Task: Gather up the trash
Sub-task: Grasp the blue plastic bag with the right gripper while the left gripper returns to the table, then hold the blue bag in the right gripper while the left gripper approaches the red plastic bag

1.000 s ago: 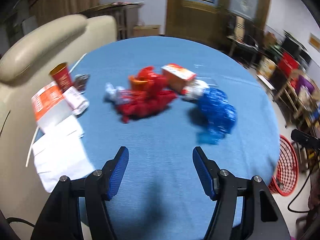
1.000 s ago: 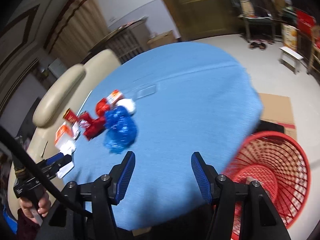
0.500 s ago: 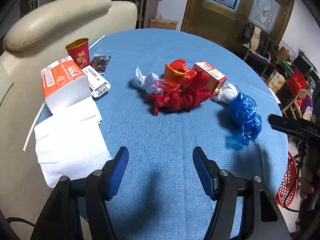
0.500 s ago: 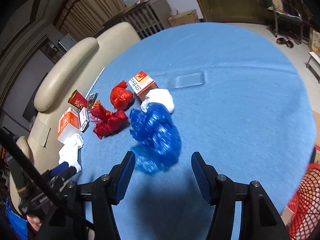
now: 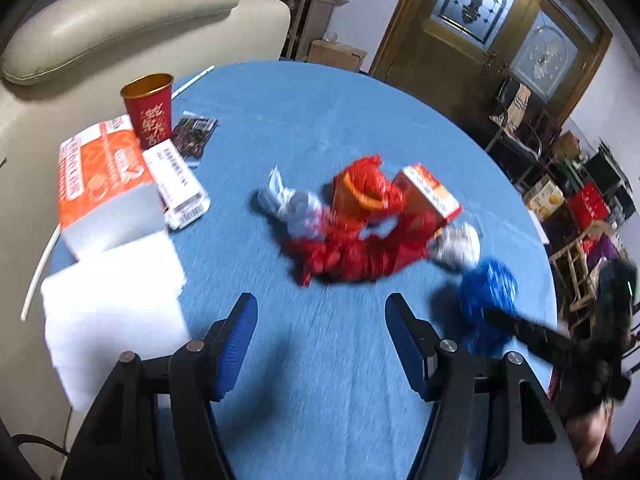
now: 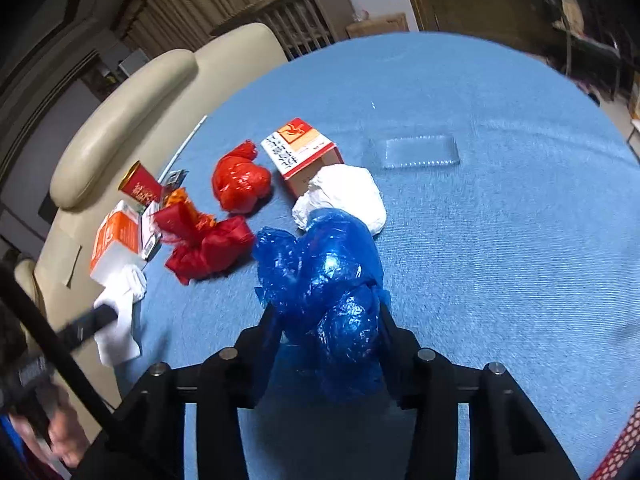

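Observation:
Trash lies on the round blue table (image 5: 320, 120). A crumpled blue plastic bag (image 6: 324, 280) sits between the fingers of my right gripper (image 6: 326, 328), which is still open around it; the bag also shows in the left wrist view (image 5: 486, 300). Red plastic bags (image 5: 360, 252) (image 6: 208, 248), a tied red bag (image 6: 240, 184), a small orange-and-white box (image 6: 300, 148), white crumpled paper (image 6: 344, 196) and a grey-white wad (image 5: 292, 204) lie mid-table. My left gripper (image 5: 320, 344) is open and empty, short of the red bags.
A red cup (image 5: 150, 108), an orange tissue pack (image 5: 100, 176), a white packet (image 5: 176, 184) and white napkins (image 5: 112, 312) sit at the left by a beige chair (image 5: 120, 12). A clear plastic lid (image 6: 420, 152) lies farther back. A red basket's edge (image 6: 620, 448) shows low right.
My right gripper has moved forward and its fingers now stand on both sides of the blue bag. My left gripper has moved closer to the red bags.

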`<state>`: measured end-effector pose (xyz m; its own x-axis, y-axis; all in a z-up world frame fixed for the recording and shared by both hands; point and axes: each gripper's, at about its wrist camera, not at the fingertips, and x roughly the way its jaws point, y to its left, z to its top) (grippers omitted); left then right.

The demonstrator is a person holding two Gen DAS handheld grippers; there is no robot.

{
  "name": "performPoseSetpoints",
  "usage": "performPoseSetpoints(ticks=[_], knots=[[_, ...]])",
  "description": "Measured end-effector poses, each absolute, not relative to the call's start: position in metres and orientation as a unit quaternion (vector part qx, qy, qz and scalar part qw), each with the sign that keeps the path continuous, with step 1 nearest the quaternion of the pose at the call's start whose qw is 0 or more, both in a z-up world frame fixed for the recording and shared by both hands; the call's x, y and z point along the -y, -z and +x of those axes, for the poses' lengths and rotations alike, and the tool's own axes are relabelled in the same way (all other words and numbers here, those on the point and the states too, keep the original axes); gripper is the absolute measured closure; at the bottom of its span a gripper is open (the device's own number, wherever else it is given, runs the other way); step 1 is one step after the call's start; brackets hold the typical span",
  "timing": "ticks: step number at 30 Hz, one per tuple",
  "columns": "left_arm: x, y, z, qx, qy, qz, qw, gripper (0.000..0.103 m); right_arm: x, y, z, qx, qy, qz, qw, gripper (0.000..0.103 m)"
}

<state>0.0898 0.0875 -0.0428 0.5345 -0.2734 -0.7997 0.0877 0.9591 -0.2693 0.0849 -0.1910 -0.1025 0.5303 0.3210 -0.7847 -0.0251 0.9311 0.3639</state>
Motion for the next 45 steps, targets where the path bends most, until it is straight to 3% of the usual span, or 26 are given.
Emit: performPoseSetpoints(ticks=[11,14,17,23,24,29,31,33,34,45], knots=[[-0.078,0.080,0.156,-0.504,0.099,-0.154,0.844,0.037,0.221,0.092,0.030,-0.458,-0.109,0.208,0.857,0.055],[-0.069,0.089,0.160,-0.512,0.114,-0.152,0.838,0.054,0.223,0.091,0.020,-0.453,-0.108,0.213,0.859,0.056],[-0.060,0.092,0.153,-0.512,0.121,-0.141,0.839,0.058,0.222,0.092,0.013,-0.454,-0.110,0.217,0.857,0.056],[-0.036,0.096,0.114,-0.525,0.179,-0.104,0.825,0.086,0.228,0.093,0.007,-0.451,-0.106,0.226,0.857,0.056],[-0.033,0.097,0.107,-0.526,0.186,-0.098,0.824,0.086,0.229,0.092,0.006,-0.449,-0.103,0.226,0.858,0.056],[-0.024,0.091,0.086,-0.519,0.202,-0.081,0.827,0.086,0.244,0.091,-0.002,-0.444,-0.089,0.237,0.860,0.055],[-0.023,0.083,0.088,-0.508,0.189,-0.065,0.838,0.080,0.249,0.091,-0.005,-0.443,-0.085,0.239,0.860,0.055],[-0.023,0.075,0.095,-0.498,0.177,-0.061,0.846,0.059,0.254,0.091,-0.008,-0.441,-0.081,0.246,0.859,0.055],[-0.023,0.073,0.098,-0.493,0.171,-0.062,0.851,0.056,0.256,0.091,-0.009,-0.440,-0.080,0.249,0.859,0.055],[-0.020,0.068,0.120,-0.483,0.163,-0.047,0.859,0.055,0.262,0.084,-0.020,-0.427,-0.073,0.256,0.864,0.055]])
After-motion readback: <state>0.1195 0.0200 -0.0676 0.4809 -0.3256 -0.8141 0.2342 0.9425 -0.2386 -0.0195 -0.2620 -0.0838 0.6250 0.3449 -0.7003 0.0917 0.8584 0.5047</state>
